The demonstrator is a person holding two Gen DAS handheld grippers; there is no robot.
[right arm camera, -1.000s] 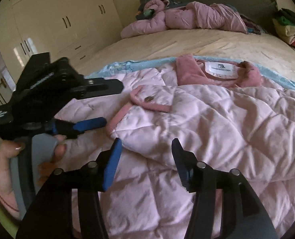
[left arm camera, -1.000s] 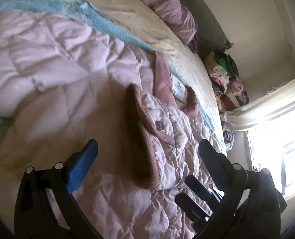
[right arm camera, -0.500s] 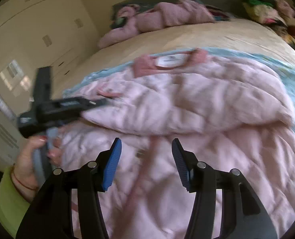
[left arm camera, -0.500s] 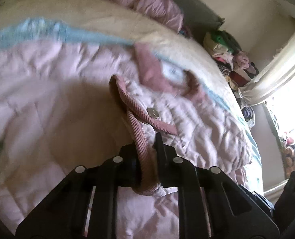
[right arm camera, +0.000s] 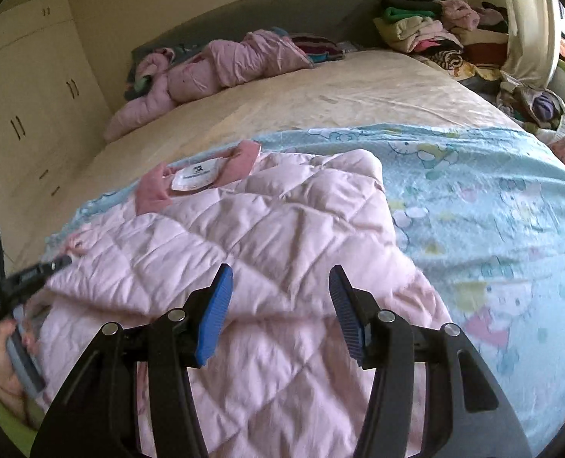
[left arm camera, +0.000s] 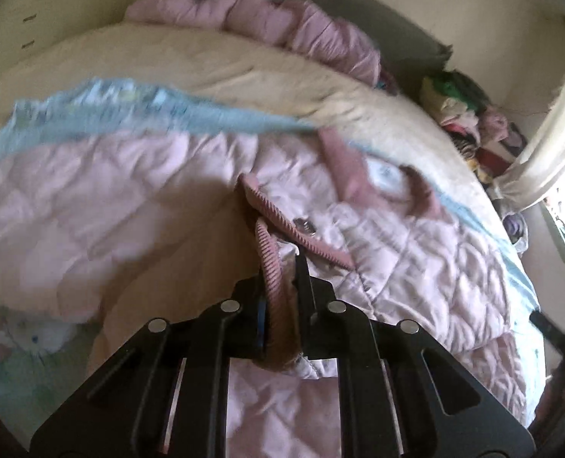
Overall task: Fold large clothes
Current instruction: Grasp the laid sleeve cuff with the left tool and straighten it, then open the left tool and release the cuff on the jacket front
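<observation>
Your left claw (left arm camera: 280, 297) is clamped on the ribbed cuff (left arm camera: 271, 267) of the pink jacket (right arm camera: 244, 236), which lies spread on the bed (right arm camera: 320, 91) over a blue sheet (right arm camera: 492, 191), collar (right arm camera: 236, 158) toward the headboard. Your right claw (right arm camera: 280, 307) hangs about half open over the jacket's body with nothing between its pads. Judged step: folding the sleeve in; next, carry the cuff across the body and lay it flat, and steady the cloth with the right claw so the quilting does not drag.

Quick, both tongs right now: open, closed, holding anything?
Left tongs: closed on the ribbed cuff of the pink quilted jacket.
Right tongs: open, holding nothing, above the jacket.
</observation>
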